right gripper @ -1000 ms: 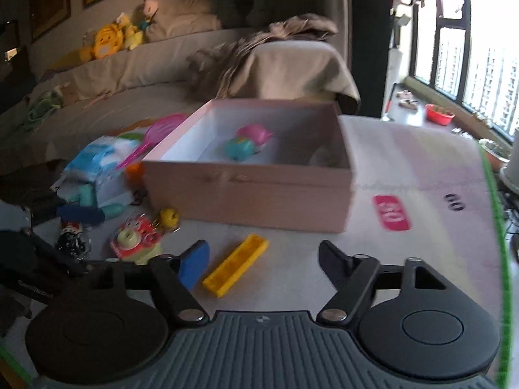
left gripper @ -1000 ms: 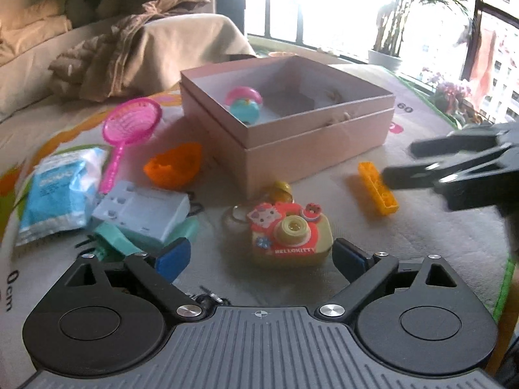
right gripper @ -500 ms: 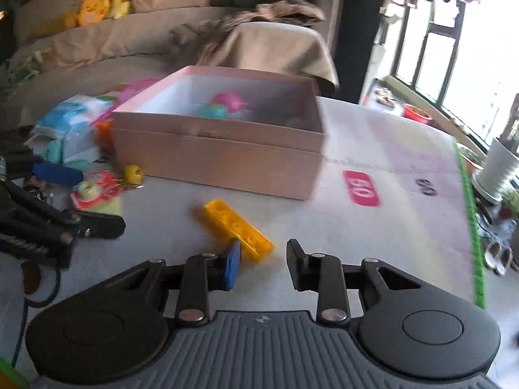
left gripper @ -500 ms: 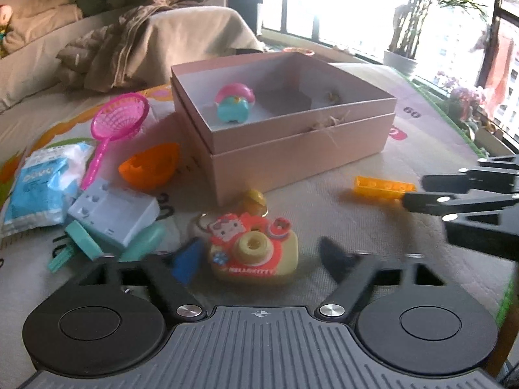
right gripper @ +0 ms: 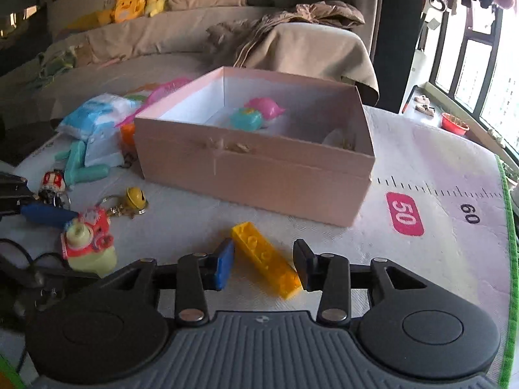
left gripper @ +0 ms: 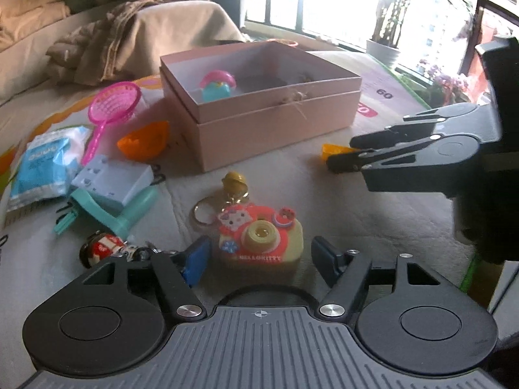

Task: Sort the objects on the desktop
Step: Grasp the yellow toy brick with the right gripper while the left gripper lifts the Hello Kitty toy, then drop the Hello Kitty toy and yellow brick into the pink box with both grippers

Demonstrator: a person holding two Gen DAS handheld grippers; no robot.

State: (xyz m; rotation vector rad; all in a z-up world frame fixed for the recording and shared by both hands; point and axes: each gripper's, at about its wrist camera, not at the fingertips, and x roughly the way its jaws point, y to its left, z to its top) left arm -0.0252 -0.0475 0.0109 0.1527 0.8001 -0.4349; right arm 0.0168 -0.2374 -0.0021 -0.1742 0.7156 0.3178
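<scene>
The right tool (right gripper: pixel 263 265) is spread wide around a yellow brick (right gripper: pixel 265 256) lying flat on the mat (right gripper: pixel 438 168), seemingly readied for a grasp. The left tool (left gripper: pixel 259 256), equally wide and empty, is lined up on a toy camera (left gripper: pixel 259 238). The pink box (right gripper: pixel 253 165) (one toy already inside) sits just beyond.

From the left wrist we look low and close across the mat toward the window, past the toy camera (left gripper: pixel 261 238). From the right wrist we face the couch, close over the yellow brick (right gripper: pixel 264 259). Both views share the pink box (left gripper: pixel 275 123) (right gripper: pixel 259 168).
</scene>
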